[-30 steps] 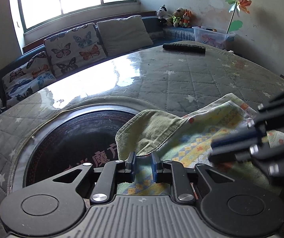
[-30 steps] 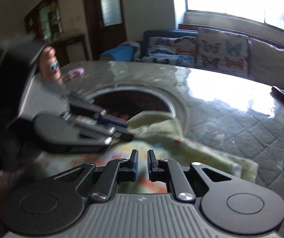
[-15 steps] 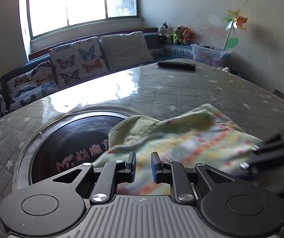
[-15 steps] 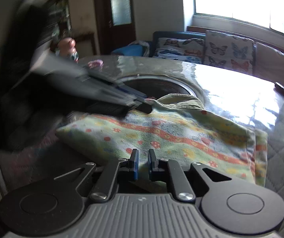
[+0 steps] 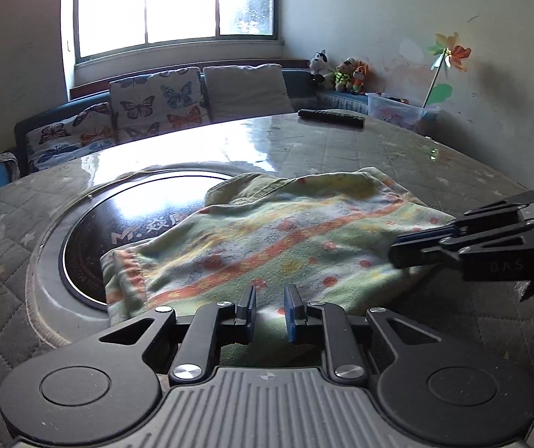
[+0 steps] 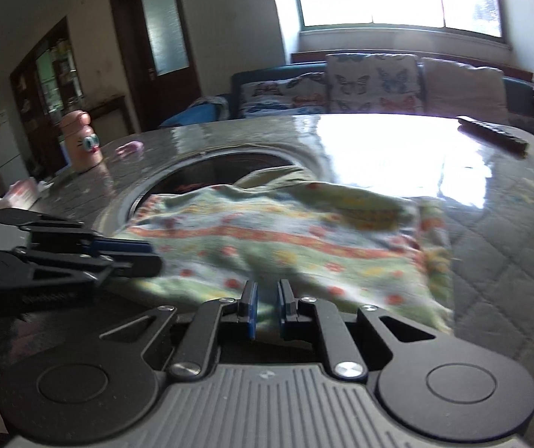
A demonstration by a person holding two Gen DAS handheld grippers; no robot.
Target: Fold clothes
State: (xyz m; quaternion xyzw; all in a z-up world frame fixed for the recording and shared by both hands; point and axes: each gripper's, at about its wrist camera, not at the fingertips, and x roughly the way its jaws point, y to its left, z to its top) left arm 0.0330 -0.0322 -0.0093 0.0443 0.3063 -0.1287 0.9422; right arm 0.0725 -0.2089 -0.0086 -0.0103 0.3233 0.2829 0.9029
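A green garment (image 5: 285, 231) with orange stripes and dots lies folded on the quilted table cover, partly over the round dark inset (image 5: 91, 239). My left gripper (image 5: 270, 311) is shut on the garment's near edge, with fabric showing between its blue pads. From the right, my right gripper (image 5: 396, 248) reaches in and touches the garment's right side. In the right wrist view the same garment (image 6: 285, 231) is spread in front, and my right gripper (image 6: 265, 308) is shut on its near hem. There my left gripper (image 6: 155, 255) sits at the garment's left edge.
A black remote (image 5: 330, 117) lies at the far side of the table. A pink bottle (image 6: 82, 140) and a small pink object (image 6: 129, 148) stand at the far left. Behind the table is a sofa with butterfly cushions (image 5: 155, 106), and a plastic box (image 5: 397, 110) sits at the right.
Both grippers have drawn back toward the near edge with the garment. The lifted layer has come down, and the garment now lies flatter and wider across the table.
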